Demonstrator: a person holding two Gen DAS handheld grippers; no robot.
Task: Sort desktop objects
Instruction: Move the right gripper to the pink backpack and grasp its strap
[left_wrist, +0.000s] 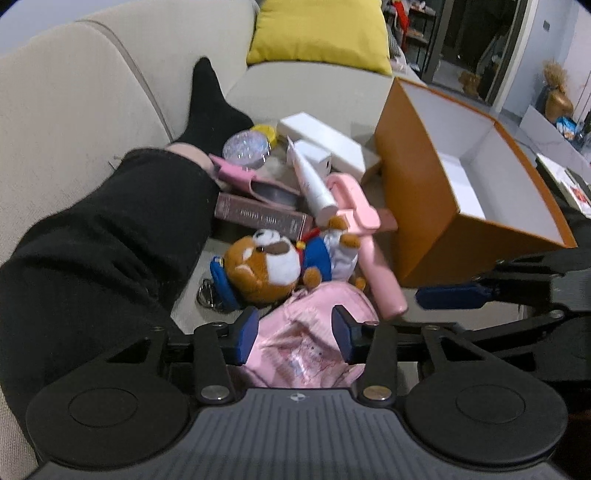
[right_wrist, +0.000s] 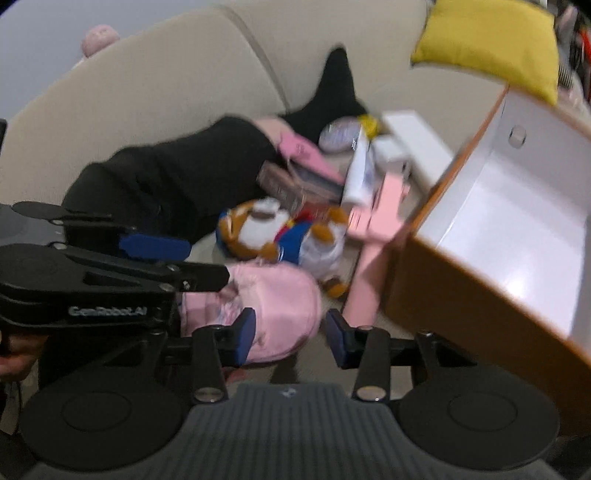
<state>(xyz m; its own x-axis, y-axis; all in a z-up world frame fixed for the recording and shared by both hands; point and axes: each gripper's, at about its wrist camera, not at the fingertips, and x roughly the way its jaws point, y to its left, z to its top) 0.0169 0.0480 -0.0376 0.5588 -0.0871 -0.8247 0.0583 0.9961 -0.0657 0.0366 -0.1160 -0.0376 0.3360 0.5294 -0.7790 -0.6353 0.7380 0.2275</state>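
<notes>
the left gripper (left_wrist: 293, 338) points down over a soft pink fabric pouch (left_wrist: 314, 347), which lies between its blue pads (left_wrist: 245, 334); the jaws stand partly apart, and whether the pads actually press the fabric cannot be told. the right gripper (right_wrist: 290, 338) sits just beside it, its left pad against the rounded edge of the same pouch (right_wrist: 273, 306) and its right pad over bare cushion, so it looks released with nothing grasped. just beyond the left gripper lies a brown-and-white plush dog in a blue outfit (left_wrist: 271, 264), and to the right of it a long pink plastic handle (left_wrist: 369, 251) leans against a tilted open orange cardboard box with a white inside (left_wrist: 454, 173). further ahead lie a white squeeze tube (left_wrist: 314, 184), a dark reddish rectangular box (left_wrist: 258, 216), a white rectangular carton (left_wrist: 325, 142) and a glittery round lid (left_wrist: 245, 149). to the left, a leg in black trousers (left_wrist: 110, 240) stretches across the beige sofa (left_wrist: 74, 103), with a yellow cushion (left_wrist: 321, 33) farthest away.
</notes>
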